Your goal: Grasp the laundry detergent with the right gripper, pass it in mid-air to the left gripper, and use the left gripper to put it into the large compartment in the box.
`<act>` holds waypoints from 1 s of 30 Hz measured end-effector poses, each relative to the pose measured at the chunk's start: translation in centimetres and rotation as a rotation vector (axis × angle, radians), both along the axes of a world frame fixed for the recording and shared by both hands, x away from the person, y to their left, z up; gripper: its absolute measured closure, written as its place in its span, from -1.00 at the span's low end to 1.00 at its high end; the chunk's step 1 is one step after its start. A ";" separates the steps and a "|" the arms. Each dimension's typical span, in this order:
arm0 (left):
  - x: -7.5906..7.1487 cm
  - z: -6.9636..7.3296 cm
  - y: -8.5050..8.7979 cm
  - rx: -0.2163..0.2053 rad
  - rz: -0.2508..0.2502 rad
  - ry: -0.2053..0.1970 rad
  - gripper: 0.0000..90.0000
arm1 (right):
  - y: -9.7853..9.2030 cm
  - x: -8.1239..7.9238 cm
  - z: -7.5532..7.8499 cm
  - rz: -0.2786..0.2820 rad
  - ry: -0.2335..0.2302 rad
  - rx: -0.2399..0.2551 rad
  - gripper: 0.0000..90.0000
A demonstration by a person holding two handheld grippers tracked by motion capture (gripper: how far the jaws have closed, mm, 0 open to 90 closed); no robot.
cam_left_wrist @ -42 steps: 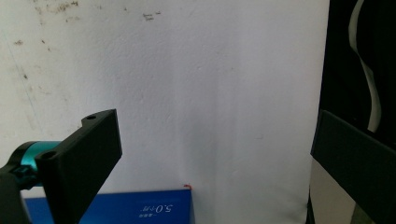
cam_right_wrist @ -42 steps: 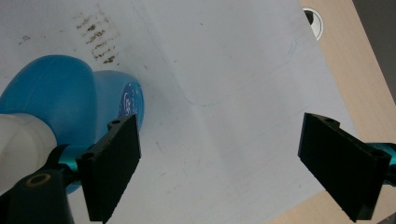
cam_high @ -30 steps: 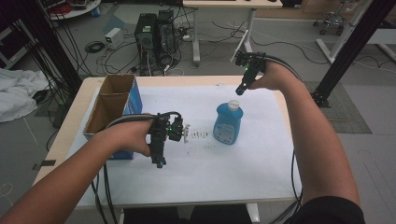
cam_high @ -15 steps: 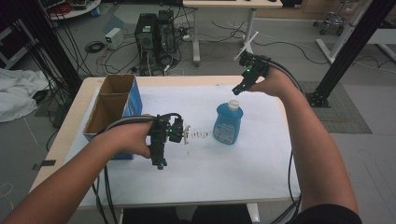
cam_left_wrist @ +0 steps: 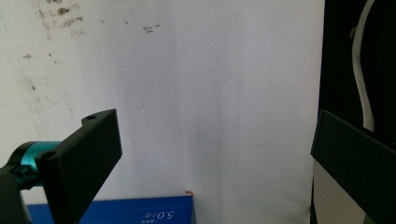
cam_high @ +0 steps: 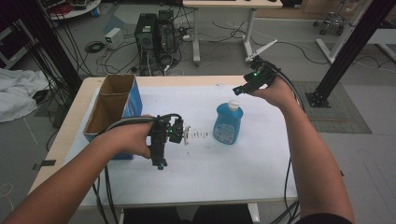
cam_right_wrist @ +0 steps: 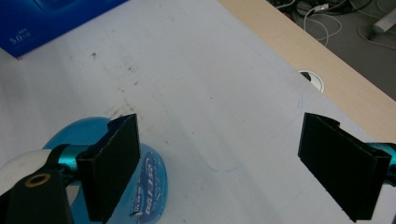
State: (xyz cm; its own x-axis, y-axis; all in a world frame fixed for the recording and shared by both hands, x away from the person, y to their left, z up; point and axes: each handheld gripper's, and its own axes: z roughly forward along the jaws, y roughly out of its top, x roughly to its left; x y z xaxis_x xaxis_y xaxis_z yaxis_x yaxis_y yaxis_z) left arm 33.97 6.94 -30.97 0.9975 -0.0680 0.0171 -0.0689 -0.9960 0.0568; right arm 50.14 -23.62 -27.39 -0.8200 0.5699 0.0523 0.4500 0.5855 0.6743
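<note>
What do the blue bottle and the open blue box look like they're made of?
The blue bottle looks like translucent plastic with a glossy skin: light shines through its blue body, and it has a white cap, probably plastic too. The blue box looks like cardboard: its open inside is plain matte brown, and its printed blue outside has a slight sheen.

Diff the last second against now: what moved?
The right gripper edged slightly left, toward the blue bottle, jaws open and holding nothing. Nothing was gripped or released. The left gripper, bottle and cardboard box stayed put.
</note>
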 end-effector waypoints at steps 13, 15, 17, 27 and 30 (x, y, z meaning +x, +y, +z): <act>-0.3 0.2 -0.3 -0.001 -0.012 -0.005 -0.96 | -4.4 -1.9 -0.7 -0.093 -0.015 0.068 -0.73; -0.3 0.2 -0.3 0.002 -0.013 -0.004 -0.96 | -5.1 -2.5 -1.1 -0.102 -0.018 0.074 -0.73; -0.4 0.1 -0.3 0.006 -0.012 -0.003 -0.96 | -5.8 -3.1 -1.5 -0.103 -0.021 0.081 -0.73; -0.5 0.1 -0.5 0.010 -0.025 -0.005 -0.96 | -7.6 -6.9 -3.2 -0.099 -0.031 0.067 -0.73; -0.5 0.0 -0.5 0.014 -0.020 -0.005 -0.96 | -7.8 -8.1 -3.7 -0.087 -0.034 0.054 -0.73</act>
